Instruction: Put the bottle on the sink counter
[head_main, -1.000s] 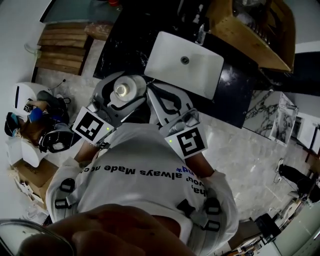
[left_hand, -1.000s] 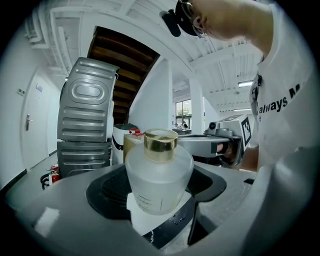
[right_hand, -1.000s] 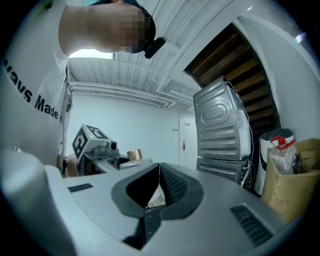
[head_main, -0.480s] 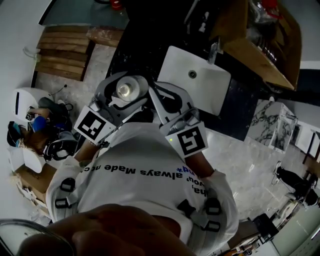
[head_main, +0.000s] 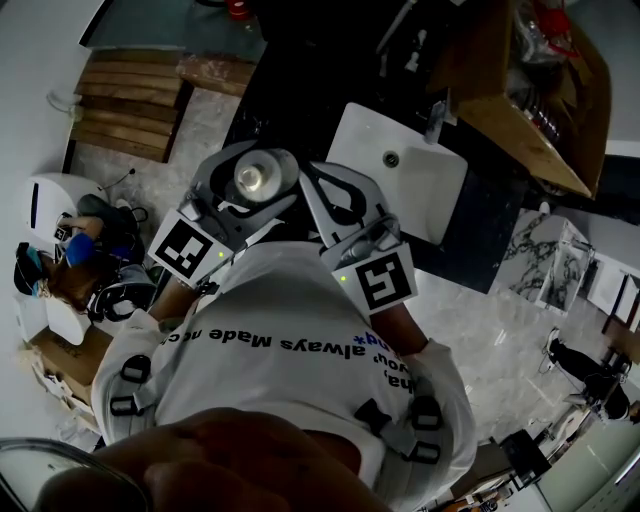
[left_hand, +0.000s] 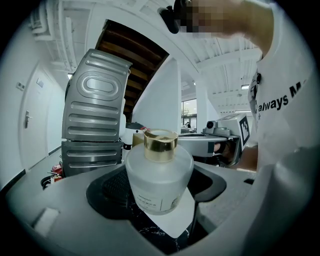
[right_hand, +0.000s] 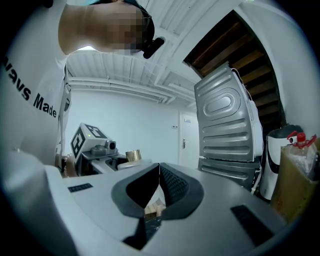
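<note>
The squat frosted-glass bottle with a gold cap (left_hand: 159, 175), likely weighty, slick and breakable, sits clamped round its body in the left tool (left_hand: 159, 200) (right tool (right_hand: 158, 192) pressed together, empty)

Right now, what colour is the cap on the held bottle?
Shiny gold cap on a frosted white bottle; the left gripper view shows it best.

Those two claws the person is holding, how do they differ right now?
The left claw grips a frosted bottle with a gold cap; the right claw holds nothing. The left claw's jaws stand apart, spread by the bottle; the right claw's jaws are closed, touching each other. The right claw is nearer the white sink than the left claw. Both are grey with black pads.
</note>
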